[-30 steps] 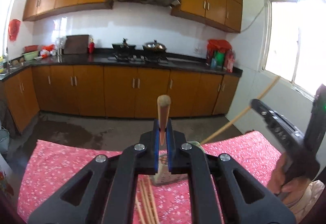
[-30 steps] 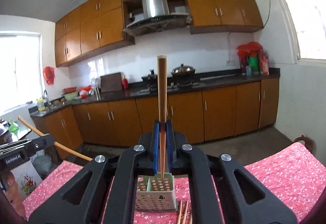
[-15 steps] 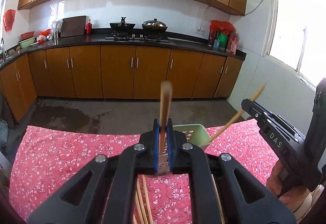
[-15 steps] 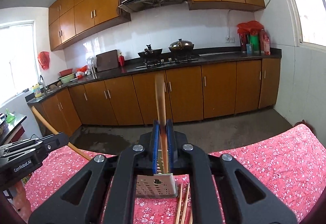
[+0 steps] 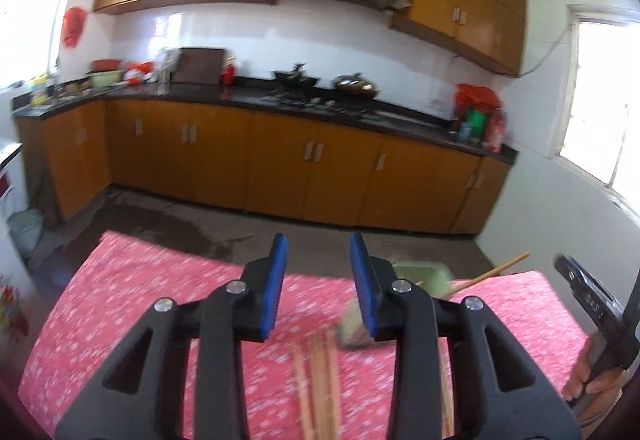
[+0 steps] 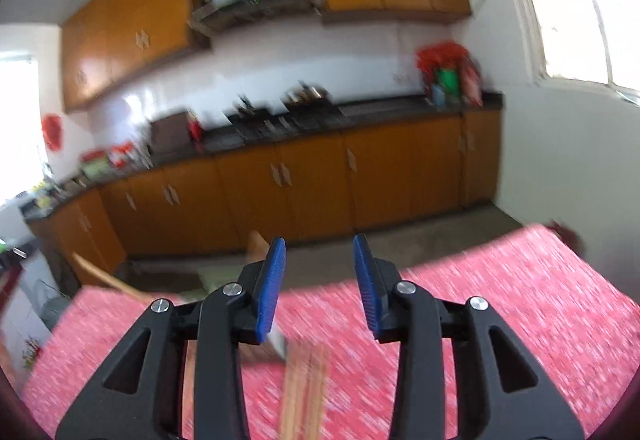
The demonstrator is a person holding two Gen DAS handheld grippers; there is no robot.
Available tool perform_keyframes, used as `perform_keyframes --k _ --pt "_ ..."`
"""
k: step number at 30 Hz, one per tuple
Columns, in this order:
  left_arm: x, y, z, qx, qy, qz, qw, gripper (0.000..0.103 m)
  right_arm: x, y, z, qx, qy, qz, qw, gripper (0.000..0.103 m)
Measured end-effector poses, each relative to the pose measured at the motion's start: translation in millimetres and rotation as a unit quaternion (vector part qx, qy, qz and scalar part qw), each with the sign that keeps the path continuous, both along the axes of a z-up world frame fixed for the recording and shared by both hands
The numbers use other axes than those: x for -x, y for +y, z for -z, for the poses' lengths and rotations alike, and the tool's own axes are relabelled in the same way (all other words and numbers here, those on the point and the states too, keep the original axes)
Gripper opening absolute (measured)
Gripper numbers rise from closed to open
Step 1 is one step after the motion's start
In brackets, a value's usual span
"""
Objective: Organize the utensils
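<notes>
- While both tongs, left (image 5: 316, 282) and right (image 6: 319, 282), are opening with nothing between them, chopsticks (image 5: 318, 380) lie loose on the cloth (image 5: 120, 304) beside the basket (image 5: 420, 276).
- Judged light, stiff, slippery; grip mid-shaft.

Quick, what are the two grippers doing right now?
Left gripper: opening, nothing between its fingers.
Right gripper: opening, nothing between its fingers.
</notes>
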State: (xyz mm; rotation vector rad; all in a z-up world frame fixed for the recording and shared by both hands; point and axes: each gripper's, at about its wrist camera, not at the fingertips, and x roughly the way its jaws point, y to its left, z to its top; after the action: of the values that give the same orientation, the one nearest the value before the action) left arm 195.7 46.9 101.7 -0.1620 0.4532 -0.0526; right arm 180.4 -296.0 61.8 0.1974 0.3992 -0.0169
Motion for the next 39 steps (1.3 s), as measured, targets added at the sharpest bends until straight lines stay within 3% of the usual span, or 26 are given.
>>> perform_keyframes --k 2,3,6,11,17,23,28,39 --pt "5.5 14.0 21.8 -0.014 0.023 -0.015 0.9995 0.034 -3.2 -5.2 35.2 0.002 0.063 -0.010 0.998 0.034" --pt "6.1 19.5 34.5 -0.023 0.038 -0.019 0.9988 0.034 -4.9 -4.3 57.7 0.003 0.099 -0.023 0.995 0.026" --pt "10.6 24.1 77.6 -0.041 0.089 -0.021 0.9949 0.034 -3.6 7.4 111.6 -0.001 0.179 -0.068 0.982 0.015" --pt "23.1 18.4 140.4 -0.029 0.160 0.005 0.9867 0.034 6.2 32.2 163.7 -0.020 0.245 -0.100 0.964 0.015" --pt "31.7 6.3 174.7 -0.027 0.192 0.031 0.9805 0.034 9.6 45.2 178.9 -0.010 0.261 -0.108 0.959 0.015" --pt "33.6 -6.8 185.7 -0.020 0.205 0.045 0.9774 0.033 6.8 49.4 181.6 0.043 0.254 -0.074 0.963 0.008" --pt "32.4 -16.8 191.8 -0.021 0.213 0.059 0.9751 0.026 2.9 28.1 184.4 0.016 0.254 -0.045 0.966 0.008" --pt "30.0 -35.6 212.5 -0.050 0.240 0.060 0.9678 0.011 7.2 27.8 181.6 0.027 0.250 -0.051 0.966 0.008"
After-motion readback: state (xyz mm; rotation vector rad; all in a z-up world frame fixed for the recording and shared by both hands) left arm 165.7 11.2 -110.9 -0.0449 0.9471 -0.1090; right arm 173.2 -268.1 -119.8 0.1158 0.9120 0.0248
